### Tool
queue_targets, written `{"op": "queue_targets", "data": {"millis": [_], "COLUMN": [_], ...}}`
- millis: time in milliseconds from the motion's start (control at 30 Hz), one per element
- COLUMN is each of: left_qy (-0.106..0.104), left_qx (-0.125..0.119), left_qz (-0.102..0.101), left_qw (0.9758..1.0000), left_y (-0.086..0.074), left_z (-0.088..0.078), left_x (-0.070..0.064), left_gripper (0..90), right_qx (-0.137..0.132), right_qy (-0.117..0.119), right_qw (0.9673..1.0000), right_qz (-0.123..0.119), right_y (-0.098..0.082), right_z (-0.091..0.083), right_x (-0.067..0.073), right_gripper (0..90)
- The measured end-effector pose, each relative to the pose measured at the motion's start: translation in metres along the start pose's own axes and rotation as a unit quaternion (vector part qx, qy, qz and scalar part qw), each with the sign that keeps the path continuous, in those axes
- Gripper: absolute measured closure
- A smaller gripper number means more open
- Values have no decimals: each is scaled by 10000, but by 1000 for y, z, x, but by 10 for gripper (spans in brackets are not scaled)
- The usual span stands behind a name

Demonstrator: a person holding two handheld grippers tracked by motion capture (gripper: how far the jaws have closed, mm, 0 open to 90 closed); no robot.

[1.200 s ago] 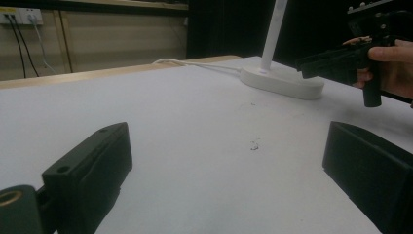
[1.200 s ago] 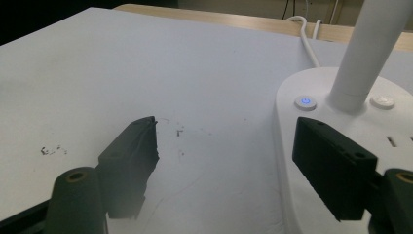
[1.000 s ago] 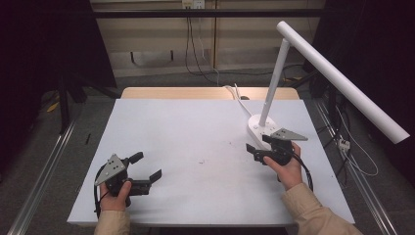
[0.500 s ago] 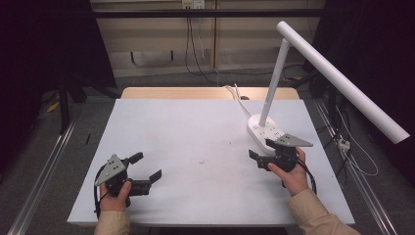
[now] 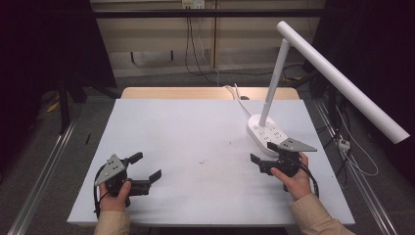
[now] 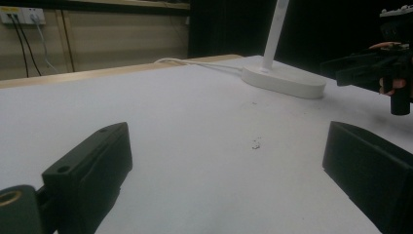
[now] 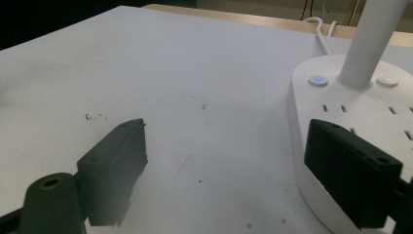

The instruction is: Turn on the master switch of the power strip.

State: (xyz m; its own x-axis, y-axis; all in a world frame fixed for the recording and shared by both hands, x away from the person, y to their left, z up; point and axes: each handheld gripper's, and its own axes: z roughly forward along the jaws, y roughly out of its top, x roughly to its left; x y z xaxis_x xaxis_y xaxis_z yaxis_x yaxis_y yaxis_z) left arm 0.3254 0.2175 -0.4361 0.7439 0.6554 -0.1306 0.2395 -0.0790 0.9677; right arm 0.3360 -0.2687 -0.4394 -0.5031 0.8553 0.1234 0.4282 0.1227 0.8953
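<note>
A white desk lamp (image 5: 274, 132) with a white base bearing a small blue-lit button (image 7: 318, 79) stands on a pale grey worktop (image 5: 195, 137) edged in light wood at the far side. Both tools, the left tool (image 5: 147, 171) and the right tool (image 5: 258, 164), are black with grey top plates. The person's sleeves (image 5: 313, 218) are beige. Tiny dark specks (image 6: 255, 144) mark the worktop. The lamp's cord (image 5: 237, 95) is white.
</note>
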Motion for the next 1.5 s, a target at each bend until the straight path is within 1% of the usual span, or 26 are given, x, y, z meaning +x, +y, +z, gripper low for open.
{"op": "queue_targets", "data": {"millis": [433,700,867,1133,1333,1500], "left_qy": [-13,-24,-18,-16,-15,-15], "left_qx": [-2,19,-8,-11,-10,5], "left_qz": [-14,1,-5,-16,-8,-1], "left_qw": [10000,10000,10000,10000,10000,10000], "left_y": [-1,0,0,0,0,0], "left_z": [2,1,1,1,1,1], "left_x": [-1,-1,-1,-1,-1,-1], "left_gripper": [38,38,38,38,38,38], "right_qx": [-75,-39,-24,-28,35,52], "right_qy": [24,30,48,41,51,62], "right_qw": [10000,10000,10000,10000,9999,9998], "right_qz": [14,-1,-5,-59,-90,-167], "right_y": [-5,-9,-11,-14,-17,-19], "right_z": [-12,-16,-18,-21,-23,-25], "right_x": [-2,-2,-2,-1,0,1], "right_gripper": [146,146,147,146,145,141]}}
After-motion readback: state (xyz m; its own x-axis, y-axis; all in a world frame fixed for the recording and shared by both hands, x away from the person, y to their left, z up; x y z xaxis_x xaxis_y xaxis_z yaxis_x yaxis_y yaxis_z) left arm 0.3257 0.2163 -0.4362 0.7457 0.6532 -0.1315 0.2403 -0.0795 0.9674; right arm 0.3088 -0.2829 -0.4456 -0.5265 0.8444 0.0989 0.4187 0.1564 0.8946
